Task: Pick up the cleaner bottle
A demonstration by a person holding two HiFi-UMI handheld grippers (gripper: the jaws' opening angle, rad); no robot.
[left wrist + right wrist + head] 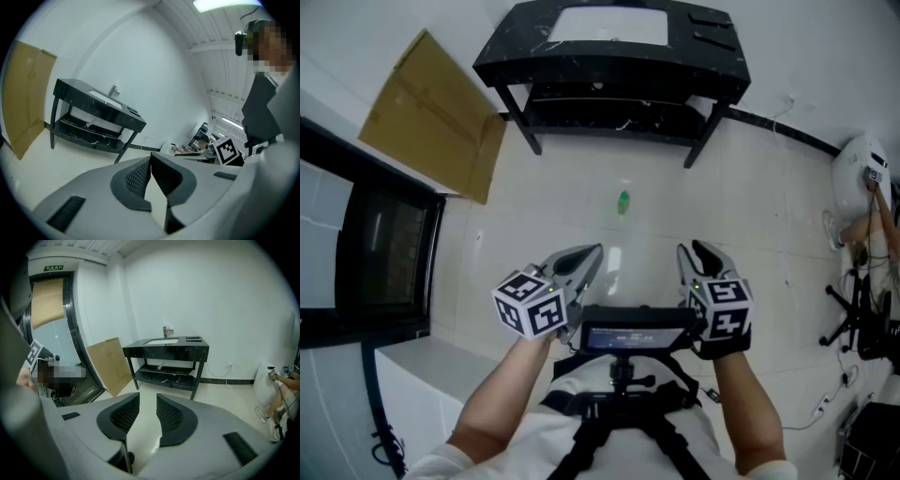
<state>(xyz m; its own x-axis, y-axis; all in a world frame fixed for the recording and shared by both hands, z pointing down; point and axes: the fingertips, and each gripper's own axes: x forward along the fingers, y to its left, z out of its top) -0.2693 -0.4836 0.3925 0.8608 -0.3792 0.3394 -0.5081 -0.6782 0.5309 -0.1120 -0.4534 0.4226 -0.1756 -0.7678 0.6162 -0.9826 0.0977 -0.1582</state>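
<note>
Your left claw (150, 158) is closed, its tips meeting with nothing caught between them, while your right claw (147, 401) is open and empty (only pale floor shows through its gap). The cleaner bottle (623, 202), small and green-topped from your head view, sits on the floor (750, 206) ahead of both claws, between you and the black sink bench (609, 56). Neither claw touches it, and a cardboard sheet (431, 112) leans against the wall at your left.

Lettering on the green sign (54, 268) is illegible.
</note>
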